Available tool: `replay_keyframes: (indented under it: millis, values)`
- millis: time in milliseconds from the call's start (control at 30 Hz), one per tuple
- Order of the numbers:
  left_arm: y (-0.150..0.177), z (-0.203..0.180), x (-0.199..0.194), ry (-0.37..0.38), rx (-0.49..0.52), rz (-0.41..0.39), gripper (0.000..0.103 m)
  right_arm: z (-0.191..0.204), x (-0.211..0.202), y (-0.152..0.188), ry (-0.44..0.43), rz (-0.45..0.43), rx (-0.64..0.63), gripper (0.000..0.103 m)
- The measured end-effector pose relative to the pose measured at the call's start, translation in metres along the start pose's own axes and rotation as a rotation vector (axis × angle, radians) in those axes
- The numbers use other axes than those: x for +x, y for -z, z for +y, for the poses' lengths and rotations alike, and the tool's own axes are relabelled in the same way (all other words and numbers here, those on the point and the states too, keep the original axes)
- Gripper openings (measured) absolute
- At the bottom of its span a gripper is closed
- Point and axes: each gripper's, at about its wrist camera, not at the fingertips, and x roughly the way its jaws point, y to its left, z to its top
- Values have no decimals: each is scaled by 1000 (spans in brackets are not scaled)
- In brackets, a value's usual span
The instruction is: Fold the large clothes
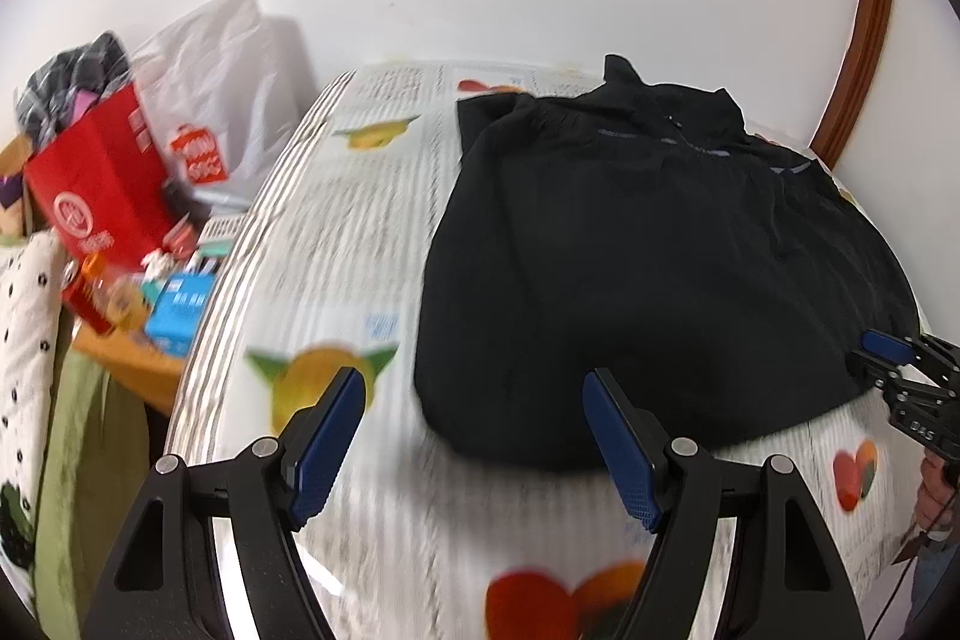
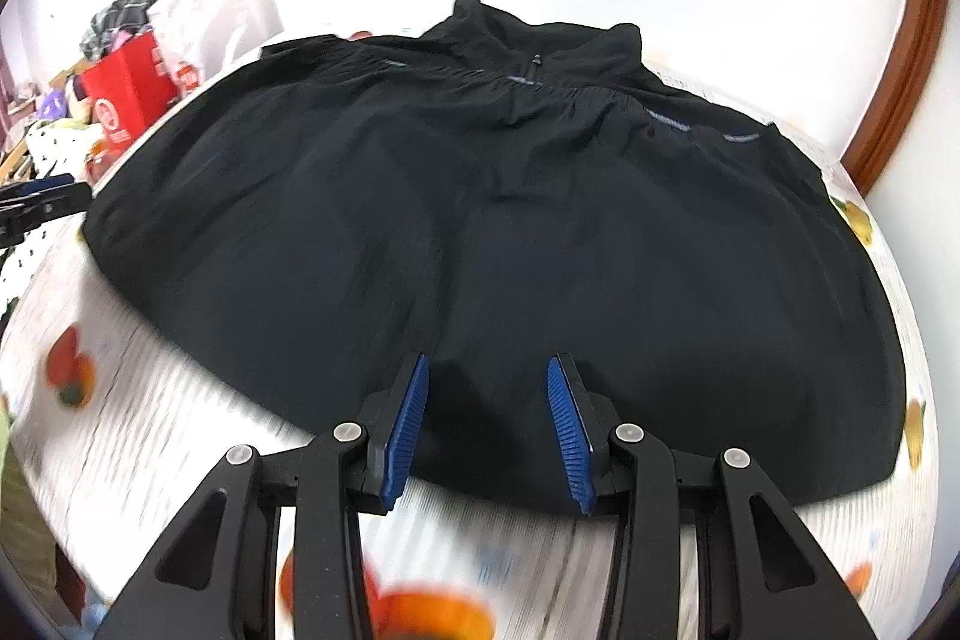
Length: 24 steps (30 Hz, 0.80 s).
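A large black jacket [image 1: 648, 244] lies spread on the table, collar at the far end by the wall; it also fills the right wrist view [image 2: 480, 232]. My left gripper [image 1: 474, 406] is open and empty above the table's near left, just beside the jacket's near left corner. My right gripper [image 2: 486, 400] is open, its blue pads [image 2: 408, 430] hovering over the jacket's near hem. The right gripper also shows at the jacket's right edge in the left wrist view [image 1: 894, 358]. Both views are motion-blurred.
The table carries a white cloth printed with fruit and text [image 1: 372, 232]. Left of the table stand a red box [image 1: 102, 184], white plastic bags [image 1: 222, 76], small boxes and spotted fabric [image 1: 30, 316]. A white wall and brown door frame [image 1: 864, 40] lie behind.
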Motion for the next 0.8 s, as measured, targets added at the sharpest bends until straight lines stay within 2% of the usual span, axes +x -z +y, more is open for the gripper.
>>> replay_keyframes:
  millis: [200,367,567,800]
  values:
    - [33,21,-13,-5,-73,30,73,30,-25,13,-17,-43,-44,45]
    - [58,42,-30,-29,-122,28,73,96,-21,6,-83,-59,-195,56]
    - [82,66,-43,-53,-143,46,73,180,-1,-11,-133,-68,-372,57]
    - [100,84,-45,-38,-169,56,73,232,22,-26,-142,-66,-494,57]
